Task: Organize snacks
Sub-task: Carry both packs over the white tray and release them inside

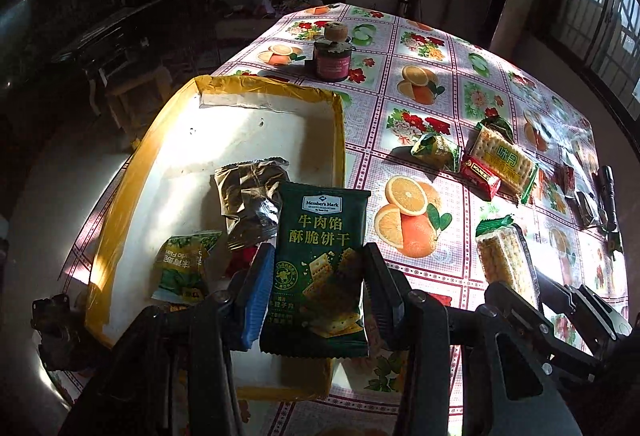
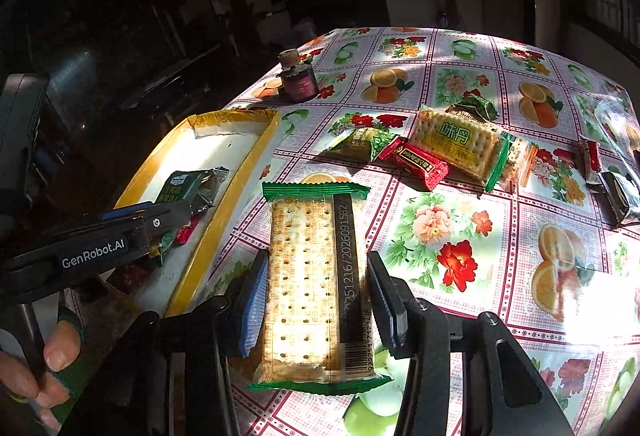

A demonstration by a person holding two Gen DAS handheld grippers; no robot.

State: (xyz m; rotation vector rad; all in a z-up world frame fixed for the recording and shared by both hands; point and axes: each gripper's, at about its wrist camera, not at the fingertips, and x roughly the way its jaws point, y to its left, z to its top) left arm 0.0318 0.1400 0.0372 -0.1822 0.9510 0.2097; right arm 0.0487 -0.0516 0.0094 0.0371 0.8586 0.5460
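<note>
Readable print on the snack packs and on my left gripper

From my left wrist camera I read "Member's Mark" and the large "牛肉馅 酥脆饼干" on the dark green packet (image 1: 320, 268) right ahead of me at 6 o'clock; at 3 o'clock on the table, the cracker pack (image 1: 505, 164) shows "味丹". From my right wrist camera, the clear cracker pack (image 2: 316, 288) in the centre carries a dark strip with the number "2026091582" and a barcode at its lower end, whose other digits I cannot make out. At 1 o'clock the yellow cracker pack (image 2: 460, 143) reads "味丹" over "WEIDAN". At 9 o'clock, the left gripper (image 2: 172, 213) bears "GenRobot.AI" in white.
</note>
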